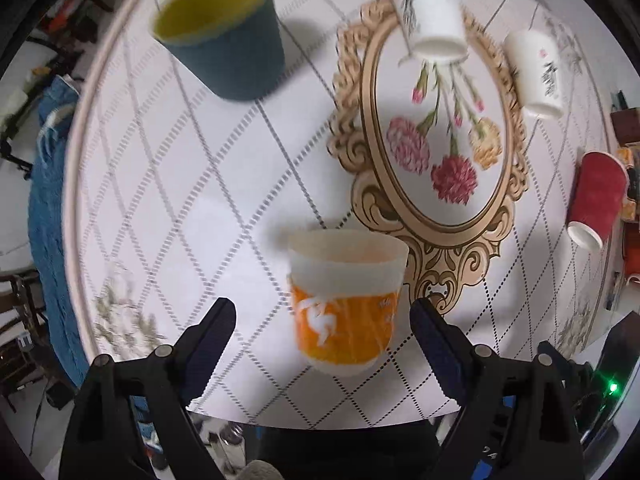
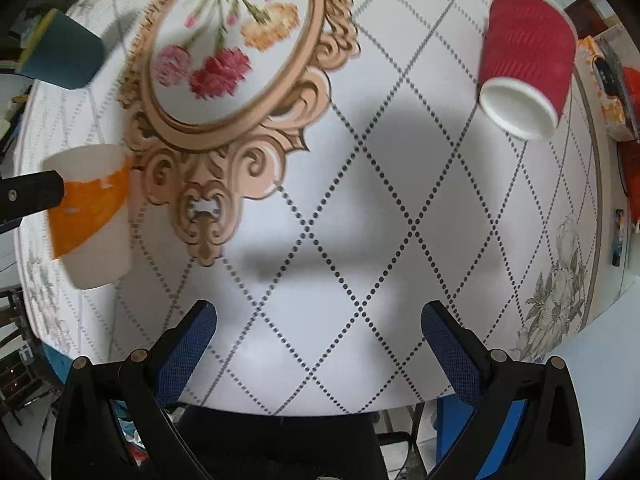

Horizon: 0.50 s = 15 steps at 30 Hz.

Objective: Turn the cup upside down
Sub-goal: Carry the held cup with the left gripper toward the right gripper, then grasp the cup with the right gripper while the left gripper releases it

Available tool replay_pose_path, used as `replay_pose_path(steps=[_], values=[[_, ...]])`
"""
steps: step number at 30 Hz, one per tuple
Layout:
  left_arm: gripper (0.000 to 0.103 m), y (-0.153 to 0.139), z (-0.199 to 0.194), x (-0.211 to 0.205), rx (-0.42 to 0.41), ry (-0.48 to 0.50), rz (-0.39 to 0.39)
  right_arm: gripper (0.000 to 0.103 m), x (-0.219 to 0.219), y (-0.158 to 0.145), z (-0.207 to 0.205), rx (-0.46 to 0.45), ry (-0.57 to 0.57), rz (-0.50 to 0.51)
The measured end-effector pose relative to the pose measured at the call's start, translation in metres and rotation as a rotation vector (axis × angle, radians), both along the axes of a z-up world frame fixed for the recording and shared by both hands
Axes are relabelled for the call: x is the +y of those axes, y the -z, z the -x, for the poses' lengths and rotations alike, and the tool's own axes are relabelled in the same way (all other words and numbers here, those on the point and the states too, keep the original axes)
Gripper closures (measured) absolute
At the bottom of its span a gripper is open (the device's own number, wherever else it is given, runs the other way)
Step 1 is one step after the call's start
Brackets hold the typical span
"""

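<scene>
An orange and white cup [image 1: 346, 300] stands upright, mouth up, on the round table near its front edge. My left gripper [image 1: 322, 330] is open, its fingers either side of the cup's lower half, not touching it. The same cup [image 2: 90, 216] shows at the left in the right wrist view, with a left finger [image 2: 32, 196] in front of it. My right gripper [image 2: 320, 328] is open and empty above bare tabletop. A red ribbed cup [image 2: 524, 64] stands upside down at the right; it also shows in the left wrist view [image 1: 596, 200].
A dark teal cup with a yellow inside [image 1: 224, 32] stands upright at the back left. Two white cups [image 1: 436, 12] [image 1: 538, 72] stand upside down at the back. The tablecloth [image 1: 200, 200] has a floral oval print. Clutter lies beyond the table's right edge [image 2: 608, 92].
</scene>
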<state>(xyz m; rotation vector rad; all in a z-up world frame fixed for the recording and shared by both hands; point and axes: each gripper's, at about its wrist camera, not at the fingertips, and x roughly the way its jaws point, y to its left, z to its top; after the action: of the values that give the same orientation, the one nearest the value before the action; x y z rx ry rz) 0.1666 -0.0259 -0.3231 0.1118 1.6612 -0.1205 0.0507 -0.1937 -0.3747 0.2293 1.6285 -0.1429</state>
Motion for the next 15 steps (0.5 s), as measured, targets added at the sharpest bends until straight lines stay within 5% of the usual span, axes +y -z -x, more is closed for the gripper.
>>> replay_pose_path(steps=[6,15], values=[[0.014,-0.05,0.024,0.025,-0.134,0.027,-0.057,0.0,0.01,-0.051,0.009,-0.093,-0.063,-0.018],[0.014,-0.084,0.046,0.062,-0.2,0.015,-0.021,0.0,0.041,-0.11,0.017,-0.187,-0.079,-0.053]])
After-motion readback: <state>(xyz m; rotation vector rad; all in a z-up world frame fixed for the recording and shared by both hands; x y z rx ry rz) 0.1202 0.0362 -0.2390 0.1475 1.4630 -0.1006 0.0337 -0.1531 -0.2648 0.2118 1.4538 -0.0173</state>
